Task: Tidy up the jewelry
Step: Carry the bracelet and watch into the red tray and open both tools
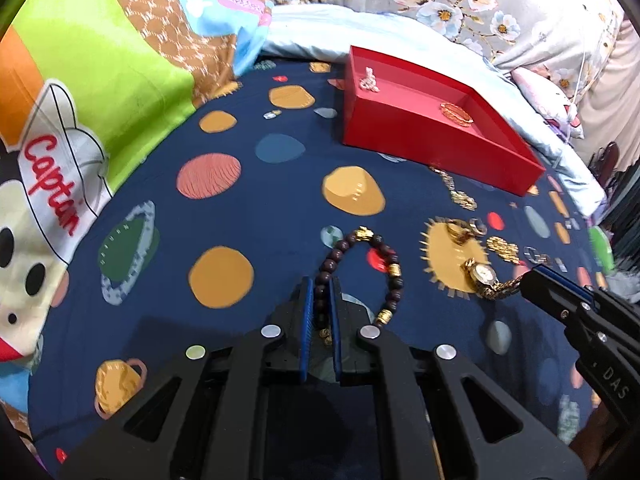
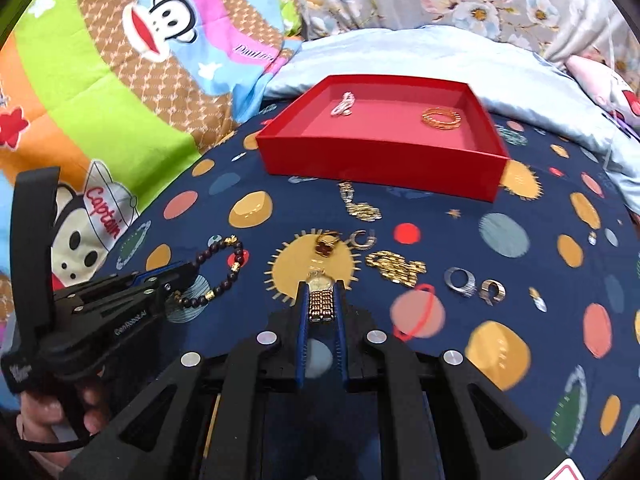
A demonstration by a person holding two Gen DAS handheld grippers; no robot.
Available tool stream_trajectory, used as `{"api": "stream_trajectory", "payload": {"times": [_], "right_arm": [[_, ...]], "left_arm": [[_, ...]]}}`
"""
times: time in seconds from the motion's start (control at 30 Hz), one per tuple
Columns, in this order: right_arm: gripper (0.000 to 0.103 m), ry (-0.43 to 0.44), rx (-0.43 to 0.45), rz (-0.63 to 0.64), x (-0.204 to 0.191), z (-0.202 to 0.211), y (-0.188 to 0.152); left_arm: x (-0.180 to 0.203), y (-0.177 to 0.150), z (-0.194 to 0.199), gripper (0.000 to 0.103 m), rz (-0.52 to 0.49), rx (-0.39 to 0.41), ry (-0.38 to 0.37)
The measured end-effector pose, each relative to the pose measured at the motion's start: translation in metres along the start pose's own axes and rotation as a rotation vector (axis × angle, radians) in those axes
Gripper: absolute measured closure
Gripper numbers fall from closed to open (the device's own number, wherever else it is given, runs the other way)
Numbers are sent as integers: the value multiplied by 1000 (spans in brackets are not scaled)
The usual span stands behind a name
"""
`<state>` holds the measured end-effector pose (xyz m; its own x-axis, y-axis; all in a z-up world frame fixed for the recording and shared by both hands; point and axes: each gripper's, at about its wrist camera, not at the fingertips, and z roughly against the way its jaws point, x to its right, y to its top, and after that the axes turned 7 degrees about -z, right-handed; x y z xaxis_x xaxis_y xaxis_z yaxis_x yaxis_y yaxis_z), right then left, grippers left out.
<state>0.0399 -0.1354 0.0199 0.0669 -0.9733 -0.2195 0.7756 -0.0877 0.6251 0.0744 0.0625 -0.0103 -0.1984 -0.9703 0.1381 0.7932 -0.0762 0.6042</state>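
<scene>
A dark beaded bracelet (image 1: 394, 280) with gold beads lies on the navy planet-print sheet, and my left gripper (image 1: 321, 284) is shut on its near side. In the right wrist view that bracelet (image 2: 236, 268) trails from the left gripper (image 2: 188, 270). My right gripper (image 2: 321, 288) is shut on the band of a gold watch (image 2: 320, 300). From the left it shows as the right gripper (image 1: 528, 280) with the watch (image 1: 484, 274) hanging off its tip. Behind stands an open red box (image 2: 380, 164) holding a pearl piece (image 2: 343, 106) and a gold bangle (image 2: 440, 118).
Loose on the sheet: a gold chain (image 2: 396, 266), a mixed chain (image 2: 360, 204), a red-stone ring (image 2: 324, 244), silver rings (image 2: 362, 238) and silver hoops (image 2: 460, 280). A cartoon quilt (image 2: 120, 100) rises at the left, and pale blue bedding (image 2: 400, 52) lies behind the box.
</scene>
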Motion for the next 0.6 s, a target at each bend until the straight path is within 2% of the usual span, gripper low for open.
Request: {"api": "stream_trajectory", "payload": {"times": [0.13,0.3,0.4,0.6], "right_arm": [[92,-12,12,-70,25,16,9],[92,-34,48,-107,47,35,32],[92,-32,81,-107,57,44,52],[92,-63,178,-70,66,48,113]], "left_arm": [[9,11,23,96,-29,40,-22],[25,43,44,96,-93,97,-39],[35,67,52,96,-136,136,-31],[49,131,60,96,-181,218,-62]]}}
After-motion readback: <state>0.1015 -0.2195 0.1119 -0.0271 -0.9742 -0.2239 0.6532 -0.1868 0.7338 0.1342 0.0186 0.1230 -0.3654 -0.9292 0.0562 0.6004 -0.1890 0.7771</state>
